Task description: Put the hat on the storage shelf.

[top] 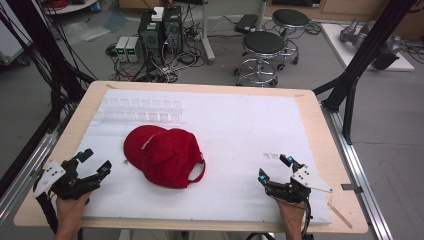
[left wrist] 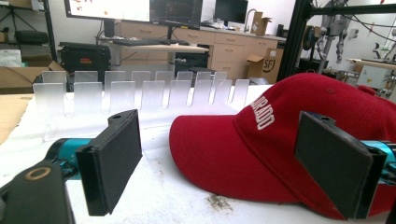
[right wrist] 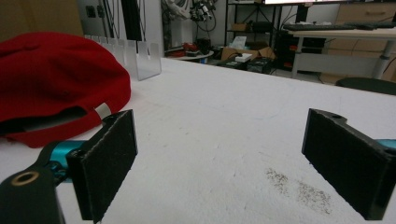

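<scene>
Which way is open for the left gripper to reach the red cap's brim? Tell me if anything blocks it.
Probably yes, straight ahead. The left gripper stands open beside the red cap, whose brim faces it across bare white padding. The clear slotted rack sits farther back, out of the way.

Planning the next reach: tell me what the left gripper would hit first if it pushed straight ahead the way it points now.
Most likely the red cap: in the left gripper view the open left gripper looks straight at its brim, with bare white mat between. The clear slotted rack stands farther back.
</scene>
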{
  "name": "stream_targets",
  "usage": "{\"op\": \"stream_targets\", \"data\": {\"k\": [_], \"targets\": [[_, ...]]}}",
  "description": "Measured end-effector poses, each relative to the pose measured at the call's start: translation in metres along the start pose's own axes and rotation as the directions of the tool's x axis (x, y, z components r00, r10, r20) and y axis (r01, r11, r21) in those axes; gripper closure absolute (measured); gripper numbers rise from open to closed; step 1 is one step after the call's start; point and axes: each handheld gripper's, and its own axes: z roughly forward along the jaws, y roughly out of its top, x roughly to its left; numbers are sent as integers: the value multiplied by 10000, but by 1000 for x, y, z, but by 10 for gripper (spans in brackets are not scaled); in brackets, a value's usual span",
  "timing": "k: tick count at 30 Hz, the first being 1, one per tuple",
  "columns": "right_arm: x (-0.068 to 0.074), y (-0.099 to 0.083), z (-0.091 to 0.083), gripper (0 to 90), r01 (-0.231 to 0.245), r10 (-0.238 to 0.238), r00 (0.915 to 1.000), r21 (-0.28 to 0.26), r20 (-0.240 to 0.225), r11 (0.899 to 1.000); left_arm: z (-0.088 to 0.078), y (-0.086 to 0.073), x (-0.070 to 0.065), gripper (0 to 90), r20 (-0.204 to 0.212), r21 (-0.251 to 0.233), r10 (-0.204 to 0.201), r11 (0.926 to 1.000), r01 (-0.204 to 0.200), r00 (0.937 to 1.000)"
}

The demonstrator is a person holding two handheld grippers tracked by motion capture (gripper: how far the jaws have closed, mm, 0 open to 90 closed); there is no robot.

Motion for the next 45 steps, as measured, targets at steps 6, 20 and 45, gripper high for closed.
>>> {"op": "stream_targets", "data": {"k": [6, 20, 45], "targets": [[-1, -1, -2, 92, -135, 134, 9999, -146, -14, 9998, 0, 0, 0, 154, 6, 20, 72, 10000, -72, 10000], [0, 0, -1, 92, -143, 144, 9999, -146, 10, 9998, 1, 0, 0, 155, -30, 86, -38, 10000, 39, 10000], [15, 19, 8, 92, 301, -316, 9981, -286, -536, 9991, 1, 0, 1, 155, 45, 34, -80, 10000, 80, 10000]]}}
